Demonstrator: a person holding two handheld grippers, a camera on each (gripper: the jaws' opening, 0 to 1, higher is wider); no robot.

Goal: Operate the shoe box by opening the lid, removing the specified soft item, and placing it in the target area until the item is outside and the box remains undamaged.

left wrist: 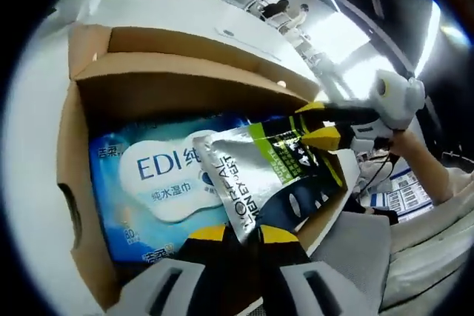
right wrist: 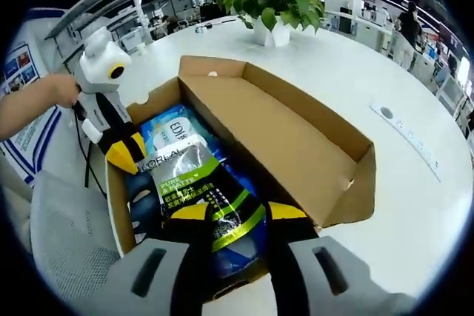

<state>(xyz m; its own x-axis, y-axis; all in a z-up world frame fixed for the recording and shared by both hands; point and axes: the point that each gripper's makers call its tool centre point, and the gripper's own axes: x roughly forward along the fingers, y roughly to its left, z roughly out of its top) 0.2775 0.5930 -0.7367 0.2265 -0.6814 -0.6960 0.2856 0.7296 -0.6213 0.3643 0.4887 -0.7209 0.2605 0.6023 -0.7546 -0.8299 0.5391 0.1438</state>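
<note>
An open cardboard shoe box (left wrist: 178, 83) (right wrist: 296, 138) lies on a white table with its lid folded back. Inside it lies a blue EDI wet-wipes pack (left wrist: 159, 175) (right wrist: 169, 125). Above the wipes hangs a silver, black and green L'Oreal pouch (left wrist: 274, 175) (right wrist: 200, 183), held at both ends. My left gripper (left wrist: 243, 233) (right wrist: 129, 152) is shut on the end with the brand name. My right gripper (right wrist: 237, 214) (left wrist: 318, 123) is shut on the pouch's black and green end, over the box's edge.
The white table (right wrist: 370, 72) stretches beyond the box, bearing a potted plant (right wrist: 274, 5) and a flat white strip (right wrist: 411, 138). A grey chair seat (right wrist: 67, 234) sits beside the box's near side. A person's hand (right wrist: 44, 98) holds the left gripper. People stand far back.
</note>
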